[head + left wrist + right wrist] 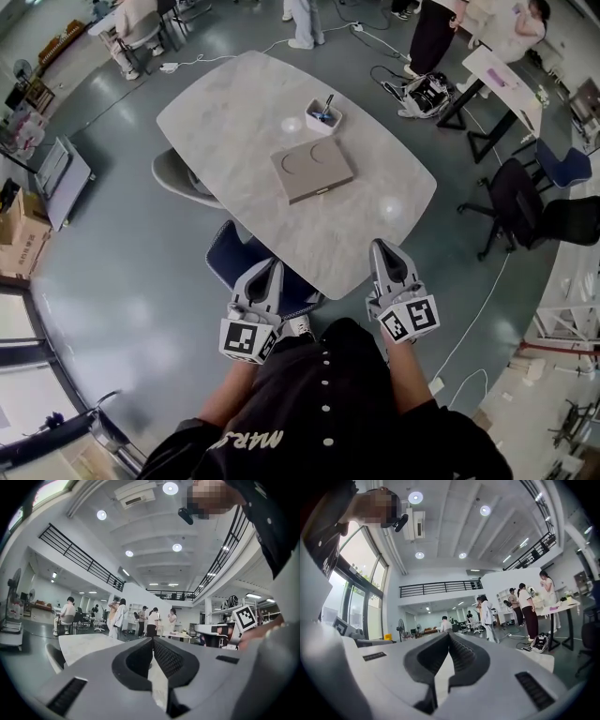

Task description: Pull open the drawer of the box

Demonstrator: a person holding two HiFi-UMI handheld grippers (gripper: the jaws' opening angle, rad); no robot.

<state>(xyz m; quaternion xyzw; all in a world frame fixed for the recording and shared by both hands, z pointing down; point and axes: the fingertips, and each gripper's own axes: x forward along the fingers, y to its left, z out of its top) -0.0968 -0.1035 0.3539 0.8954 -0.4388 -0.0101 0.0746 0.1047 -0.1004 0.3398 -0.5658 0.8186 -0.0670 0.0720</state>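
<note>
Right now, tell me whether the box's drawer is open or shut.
Shut, by the head view: the box has a flush front edge, nothing pulled out.

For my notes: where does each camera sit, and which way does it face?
Head view: on the person's head, facing steeply down at table and box; left hand-held gripper, right hand-held gripper, forearms show.
Left gripper view: on that gripper, facing across the hall; shut jaws show.
Right gripper view: likewise, jaws shut.
Shared: the standing people.
</note>
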